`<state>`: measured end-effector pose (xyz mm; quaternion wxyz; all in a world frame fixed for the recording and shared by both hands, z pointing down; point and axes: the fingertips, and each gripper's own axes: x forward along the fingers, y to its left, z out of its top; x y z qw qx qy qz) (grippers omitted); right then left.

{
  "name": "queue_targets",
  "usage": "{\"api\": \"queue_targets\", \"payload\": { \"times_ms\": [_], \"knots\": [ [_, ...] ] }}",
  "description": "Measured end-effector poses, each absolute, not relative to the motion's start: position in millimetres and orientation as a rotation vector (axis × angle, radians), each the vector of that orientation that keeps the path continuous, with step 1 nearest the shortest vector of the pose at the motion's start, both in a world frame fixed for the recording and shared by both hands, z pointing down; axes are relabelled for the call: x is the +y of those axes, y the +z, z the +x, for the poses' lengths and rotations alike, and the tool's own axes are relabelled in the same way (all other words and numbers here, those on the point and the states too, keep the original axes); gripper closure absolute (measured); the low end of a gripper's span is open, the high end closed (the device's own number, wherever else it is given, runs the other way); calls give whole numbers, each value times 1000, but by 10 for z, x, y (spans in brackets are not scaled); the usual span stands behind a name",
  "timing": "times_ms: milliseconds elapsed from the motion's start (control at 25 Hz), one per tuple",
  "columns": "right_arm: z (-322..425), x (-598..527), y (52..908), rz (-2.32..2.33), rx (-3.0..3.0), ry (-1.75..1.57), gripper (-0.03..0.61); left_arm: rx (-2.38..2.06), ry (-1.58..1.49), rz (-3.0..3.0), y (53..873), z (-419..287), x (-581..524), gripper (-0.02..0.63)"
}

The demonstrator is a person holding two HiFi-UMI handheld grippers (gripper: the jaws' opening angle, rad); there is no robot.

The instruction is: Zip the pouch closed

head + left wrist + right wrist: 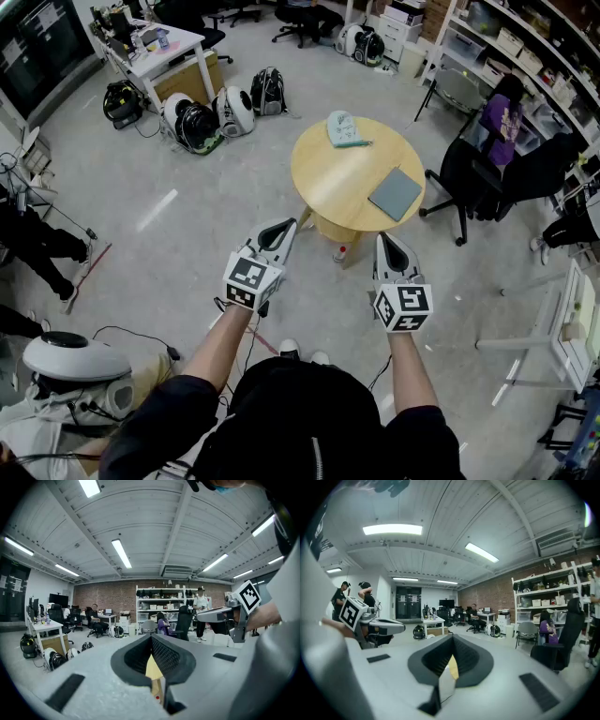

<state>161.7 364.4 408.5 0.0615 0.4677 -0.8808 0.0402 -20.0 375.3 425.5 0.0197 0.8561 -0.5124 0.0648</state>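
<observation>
A pale green pouch (345,129) lies at the far edge of a round wooden table (342,178). Which way its zip stands is too small to tell. My left gripper (285,227) hangs in the air short of the table's near edge, shut and holding nothing. Beside it my right gripper (385,240) is level with it, also shut and empty. In the left gripper view the jaws (151,638) meet with only a sliver of tabletop showing behind them. The right gripper view shows its pads (452,638) pressed together the same way.
A grey flat notebook (396,193) lies on the table's right side. A black office chair (466,176) stands right of the table, with a seated person in purple (506,114) beyond it. Helmets and backpacks (204,117) sit on the floor at the left, near a white desk (161,47).
</observation>
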Motion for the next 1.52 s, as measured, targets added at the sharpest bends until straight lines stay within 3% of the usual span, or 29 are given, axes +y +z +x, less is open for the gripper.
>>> {"api": "queue_targets", "payload": {
  "times_ms": [920, 1520],
  "knots": [
    [1244, 3164, 4335, 1469, -2604, 160, 575, -1543, 219, 2659, 4453, -728, 3315, 607],
    [1163, 1119, 4498, 1489, -2584, 202, 575, -1473, 275, 2692, 4574, -793, 1380, 607]
  ]
}}
